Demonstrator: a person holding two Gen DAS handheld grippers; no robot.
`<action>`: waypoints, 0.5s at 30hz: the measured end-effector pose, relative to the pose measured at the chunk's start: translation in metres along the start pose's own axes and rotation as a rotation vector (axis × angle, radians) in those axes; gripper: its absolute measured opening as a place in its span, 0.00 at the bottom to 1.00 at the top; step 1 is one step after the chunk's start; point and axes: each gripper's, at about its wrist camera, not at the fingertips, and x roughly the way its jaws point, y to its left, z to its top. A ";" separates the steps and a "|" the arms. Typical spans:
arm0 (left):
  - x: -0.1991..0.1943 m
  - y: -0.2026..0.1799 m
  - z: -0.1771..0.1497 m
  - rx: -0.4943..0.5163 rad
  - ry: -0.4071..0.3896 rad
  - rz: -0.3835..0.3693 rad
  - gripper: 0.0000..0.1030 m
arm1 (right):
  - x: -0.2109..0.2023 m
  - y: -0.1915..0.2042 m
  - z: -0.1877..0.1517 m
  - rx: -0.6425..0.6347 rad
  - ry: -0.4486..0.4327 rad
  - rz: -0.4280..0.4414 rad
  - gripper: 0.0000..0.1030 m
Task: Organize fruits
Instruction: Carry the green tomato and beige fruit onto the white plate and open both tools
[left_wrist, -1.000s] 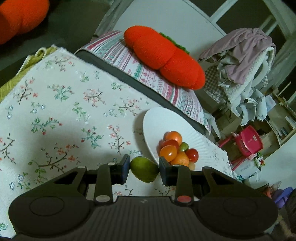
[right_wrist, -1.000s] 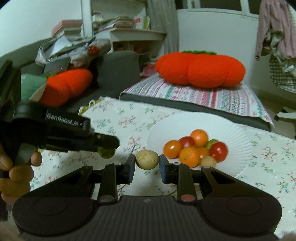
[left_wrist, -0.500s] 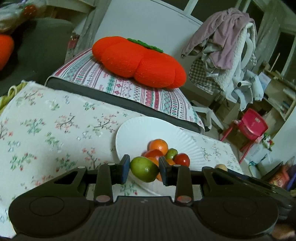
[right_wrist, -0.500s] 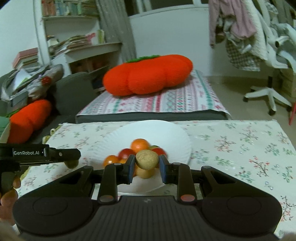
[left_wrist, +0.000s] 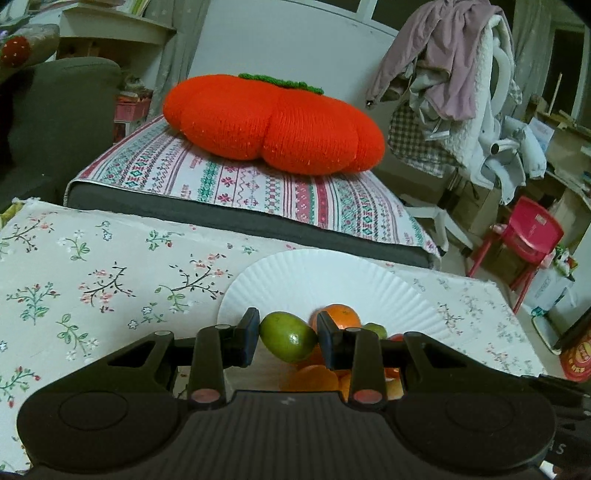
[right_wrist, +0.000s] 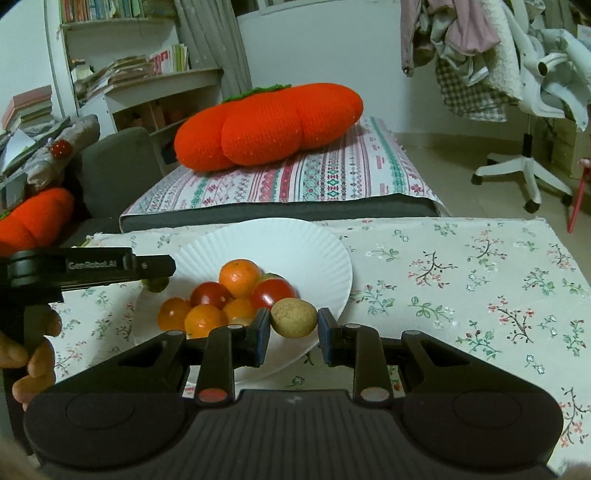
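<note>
While both grippers hover over the plate (right_wrist: 325, 254), the left gripper (left_wrist: 287, 338) pinches a lime (left_wrist: 288, 336) and the right gripper (right_wrist: 293, 325) pinches a longan (right_wrist: 293, 318); next, I judge, release each beside the pile (right_wrist: 229, 295).

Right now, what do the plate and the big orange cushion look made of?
Plate: apparently paper, matte white, with a fluted, crimped rim. Orange cushion: apparently knitted yarn over soft stuffing, with fine ribbed stitches, puffy lobes and a green knit top.
</note>
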 end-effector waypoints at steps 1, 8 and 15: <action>0.002 0.001 0.000 0.000 0.001 0.002 0.30 | 0.002 0.000 0.000 -0.001 0.003 0.000 0.24; 0.010 0.003 -0.001 -0.008 0.010 0.013 0.30 | 0.011 0.001 0.000 -0.020 0.005 -0.008 0.24; 0.009 0.004 -0.003 -0.014 0.020 0.015 0.32 | 0.011 0.009 -0.001 -0.048 0.004 -0.009 0.25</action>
